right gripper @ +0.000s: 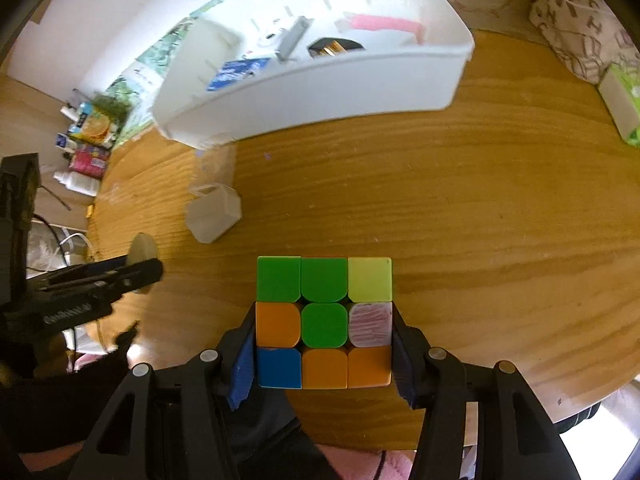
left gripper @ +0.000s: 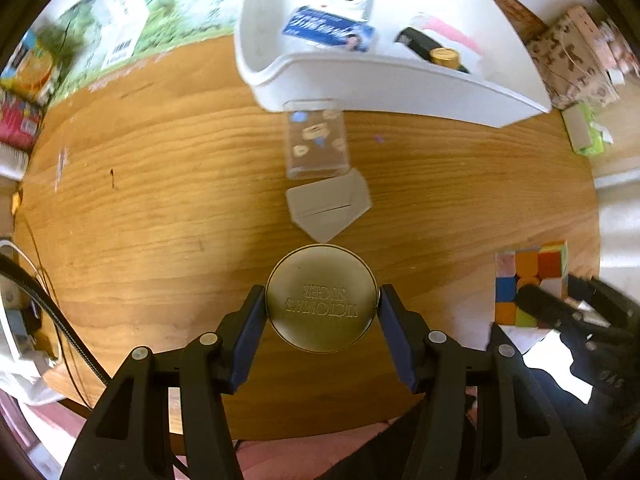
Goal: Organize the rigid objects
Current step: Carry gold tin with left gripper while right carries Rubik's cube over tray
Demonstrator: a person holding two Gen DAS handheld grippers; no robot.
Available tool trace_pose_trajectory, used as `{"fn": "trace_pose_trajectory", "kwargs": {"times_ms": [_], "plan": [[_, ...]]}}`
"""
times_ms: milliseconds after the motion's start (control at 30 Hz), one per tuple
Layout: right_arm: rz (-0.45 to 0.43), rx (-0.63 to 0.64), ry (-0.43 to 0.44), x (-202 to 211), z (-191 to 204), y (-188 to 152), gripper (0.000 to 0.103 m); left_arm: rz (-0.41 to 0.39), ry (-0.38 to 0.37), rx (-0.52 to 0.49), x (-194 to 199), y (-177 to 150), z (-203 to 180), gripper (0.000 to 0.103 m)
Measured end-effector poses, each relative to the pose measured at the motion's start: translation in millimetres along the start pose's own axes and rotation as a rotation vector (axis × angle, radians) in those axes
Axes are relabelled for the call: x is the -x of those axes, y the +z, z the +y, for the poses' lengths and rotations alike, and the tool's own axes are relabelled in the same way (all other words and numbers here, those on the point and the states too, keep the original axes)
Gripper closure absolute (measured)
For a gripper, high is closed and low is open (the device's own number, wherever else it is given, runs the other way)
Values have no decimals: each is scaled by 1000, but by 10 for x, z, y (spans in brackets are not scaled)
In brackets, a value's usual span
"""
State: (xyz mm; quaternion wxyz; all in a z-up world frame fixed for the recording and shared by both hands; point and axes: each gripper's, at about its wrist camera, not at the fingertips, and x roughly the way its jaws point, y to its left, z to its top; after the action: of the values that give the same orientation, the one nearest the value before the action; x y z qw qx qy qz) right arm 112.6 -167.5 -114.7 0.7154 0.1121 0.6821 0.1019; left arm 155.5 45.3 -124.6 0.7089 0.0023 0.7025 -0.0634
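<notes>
Holding tight, the left gripper (left gripper: 322, 308) squeezes a round gold tin (left gripper: 322, 298) and the right gripper (right gripper: 324, 344) squeezes a color cube (right gripper: 324, 322). Both sit near the table's (left gripper: 160, 200) front edge. The white bin (left gripper: 400, 84) waits straight ahead, far across, a bit closer to the left one.

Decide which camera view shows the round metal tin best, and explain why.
The left wrist view: the round metal tin faces the camera, lettering visible, between the left gripper's pads. The right wrist view shows only its thin edge.
</notes>
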Motion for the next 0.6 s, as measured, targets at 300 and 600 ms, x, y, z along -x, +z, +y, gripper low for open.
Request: {"fn": "trace_pose_trajectory", "kwargs": {"times_ms": [300, 600], "plan": [[-40, 95, 67, 420, 94, 320, 46, -40, 57, -132, 211, 214, -217, 43], [-114, 139, 91, 686, 125, 696, 46, -127, 79, -150, 379, 593, -308, 43]]}}
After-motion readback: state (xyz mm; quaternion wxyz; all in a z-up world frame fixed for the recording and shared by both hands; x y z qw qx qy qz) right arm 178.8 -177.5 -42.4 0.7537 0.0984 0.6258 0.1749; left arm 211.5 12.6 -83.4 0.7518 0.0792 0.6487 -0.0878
